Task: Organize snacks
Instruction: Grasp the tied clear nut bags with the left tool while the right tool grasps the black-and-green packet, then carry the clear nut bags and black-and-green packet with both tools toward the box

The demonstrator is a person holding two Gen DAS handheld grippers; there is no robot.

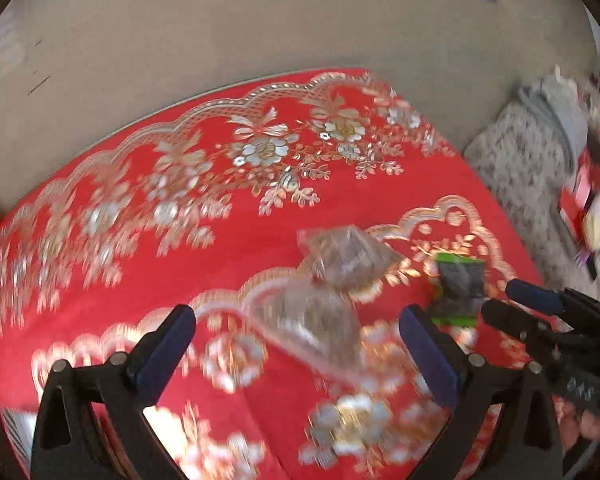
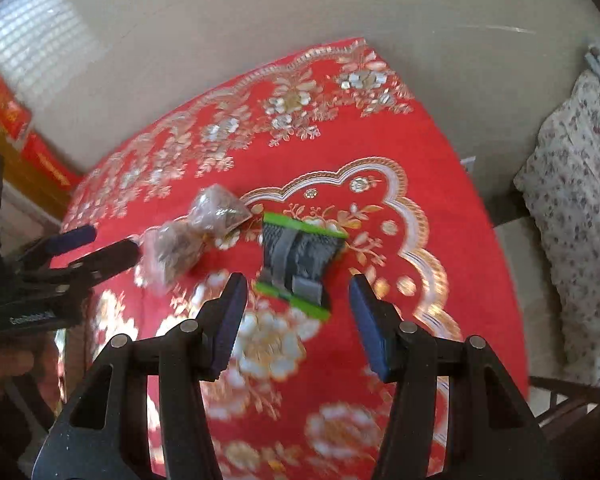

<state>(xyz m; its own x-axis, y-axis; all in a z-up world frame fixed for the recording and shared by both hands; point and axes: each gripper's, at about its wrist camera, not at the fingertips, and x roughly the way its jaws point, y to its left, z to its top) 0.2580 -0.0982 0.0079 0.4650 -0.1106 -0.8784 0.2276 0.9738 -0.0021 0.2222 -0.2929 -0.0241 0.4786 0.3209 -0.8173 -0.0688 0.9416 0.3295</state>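
desk [image 2: 452, 184]: the largest thing in view, covered by a red cloth with gold and silver flowers; every snack lies on it, none gathered into a container that I can see.
landmark: the green-edged snack packet [image 2: 300, 264], dark grey in the middle with bright green strips at both ends, lying flat near the scalloped gold border of the cloth.
clear snack bags: two small transparent bags [image 2: 196, 236] of brownish pieces, touching each other, just to the left of the green-edged snack packet in the right wrist view.
right tool [image 2: 298, 300]: empty, jaws partly apart, pointing down at the green-edged snack packet; the packet's near end sits between the two pads but neither pad presses on it.
left tool [image 1: 298, 344]: empty, jaws spread wide, over the clear snack bags, left of the green-edged snack packet; the nearer bag shows between its pads, blurred, untouched.
step in hand: by my reading, the approach, each tool lining up on its own snack; nothing lifted yet.
next move calls for: lowering each tool until the pads straddle its snack, then closing gently; the clear bags look soft and slippery, so a pinch near the bulk seems safer than at the edge.
destination: no bin or tray visible, so I cannot tell where the snacks should go.
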